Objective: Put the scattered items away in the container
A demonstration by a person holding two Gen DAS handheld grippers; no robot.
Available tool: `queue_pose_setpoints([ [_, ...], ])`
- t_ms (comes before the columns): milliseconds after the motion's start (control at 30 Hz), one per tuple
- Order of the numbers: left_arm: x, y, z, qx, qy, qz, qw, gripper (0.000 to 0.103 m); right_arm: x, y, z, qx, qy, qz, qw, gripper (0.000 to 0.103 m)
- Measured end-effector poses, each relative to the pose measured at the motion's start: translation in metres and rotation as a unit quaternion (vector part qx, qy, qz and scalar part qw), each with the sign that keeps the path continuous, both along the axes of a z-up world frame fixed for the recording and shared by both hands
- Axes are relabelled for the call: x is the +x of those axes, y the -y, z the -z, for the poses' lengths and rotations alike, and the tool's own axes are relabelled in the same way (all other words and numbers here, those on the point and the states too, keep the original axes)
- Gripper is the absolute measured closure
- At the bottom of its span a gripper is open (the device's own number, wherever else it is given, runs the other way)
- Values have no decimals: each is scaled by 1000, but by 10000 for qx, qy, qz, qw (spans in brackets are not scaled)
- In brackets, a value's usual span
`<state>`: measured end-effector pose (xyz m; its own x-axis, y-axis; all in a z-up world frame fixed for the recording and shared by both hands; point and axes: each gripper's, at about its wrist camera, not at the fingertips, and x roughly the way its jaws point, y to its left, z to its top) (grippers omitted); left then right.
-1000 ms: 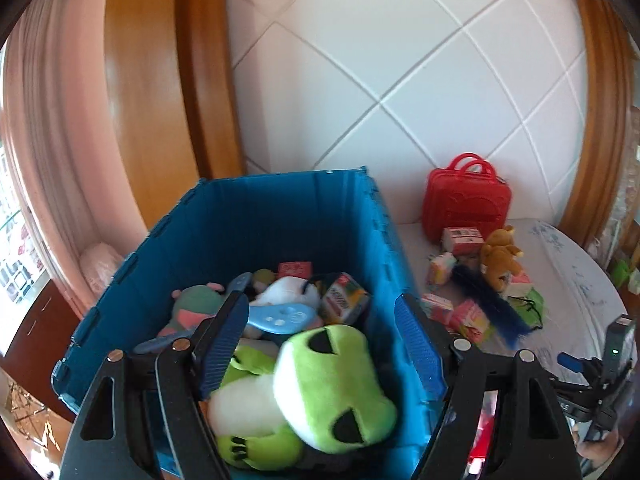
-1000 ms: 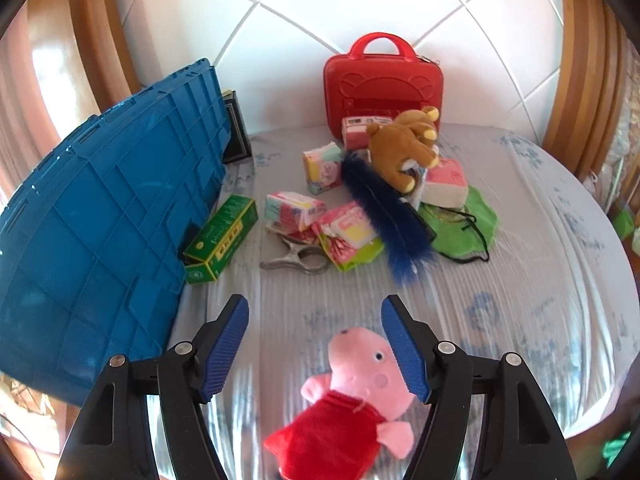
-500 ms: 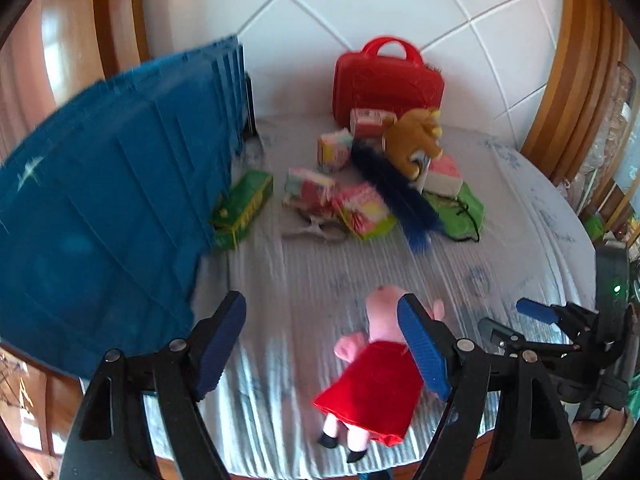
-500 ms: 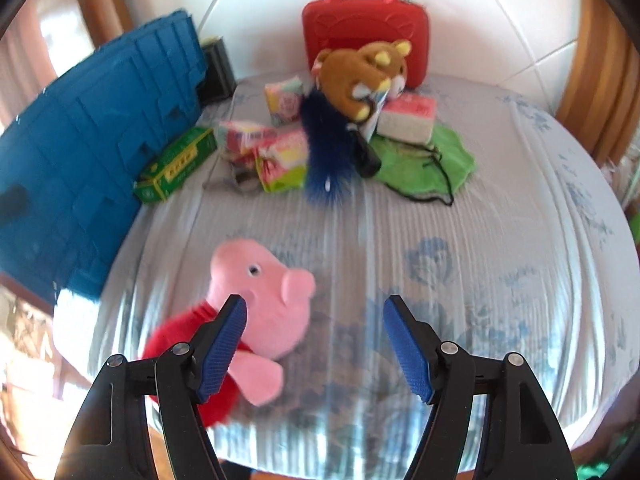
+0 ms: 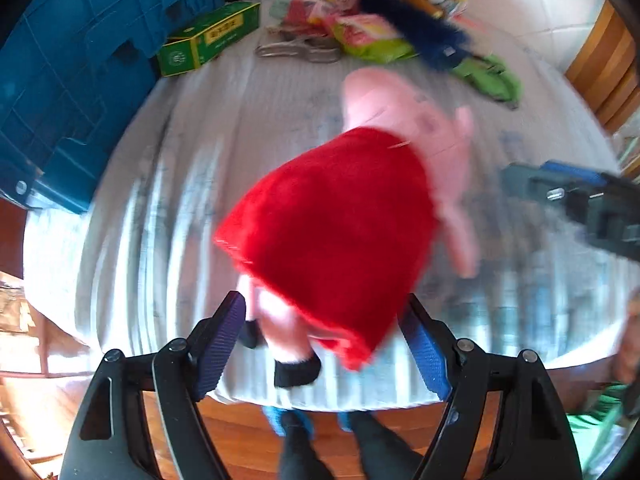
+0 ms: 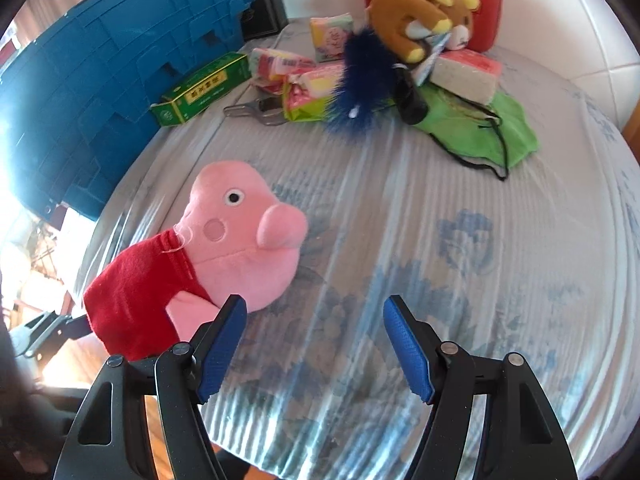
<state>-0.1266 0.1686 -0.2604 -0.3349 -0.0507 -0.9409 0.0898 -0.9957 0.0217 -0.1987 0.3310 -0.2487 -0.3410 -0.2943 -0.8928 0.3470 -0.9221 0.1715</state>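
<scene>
Pig toy: the pink plush pig (image 6: 240, 236) in its red dress lies on its side on the cloth-covered table (image 6: 460, 280), left of centre in the right wrist view and filling the middle of the blurred left wrist view.
Left gripper: the left gripper (image 5: 322, 344) straddles the pig's legs and the hem of the dress at the bottom of its frame; its jaws are opening and the pads do not press on the toy.
Right gripper: the right gripper (image 6: 314, 348) hangs unclenched over bare cloth just right of the pig, with nothing between its fingers.
Container: the blue crate (image 6: 100, 92) stands at the table's left edge, in the upper left of both views.
Other clutter: a green box (image 6: 202, 92) sits just beside the crate; a metal clip (image 6: 256, 110), snack packets (image 6: 312, 88), a blue fluffy toy (image 6: 360, 80), a brown bear (image 6: 420, 16), a green cloth (image 6: 480, 128) and a red case (image 6: 472, 4) crowd the top of the frame.
Step in hand: reaching for the pig, I'd judge, with the left tool.
Next move: it likely needs to settle lower around the soft body, squeeze, then carry the toy up and left over the crate's rim.
</scene>
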Motion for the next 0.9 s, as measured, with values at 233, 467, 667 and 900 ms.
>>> queue_pose_setpoints([
  [233, -27, 35, -33, -769, -690, -49, 9946, 12, -17, 38, 5, -141, 24, -503, 9986, 24],
  [467, -31, 52, -34, 67, -499, -284, 9983, 12, -51, 64, 12, -319, 44, -704, 9970, 24],
  [667, -27, 28, -8, 184, -161, -176, 9995, 12, -75, 86, 14, -413, 158, -1009, 9939, 27],
  [900, -52, 44, 15, 450, -299, -488, 9973, 35, -87, 96, 19, -456, 182, -1288, 9905, 27],
])
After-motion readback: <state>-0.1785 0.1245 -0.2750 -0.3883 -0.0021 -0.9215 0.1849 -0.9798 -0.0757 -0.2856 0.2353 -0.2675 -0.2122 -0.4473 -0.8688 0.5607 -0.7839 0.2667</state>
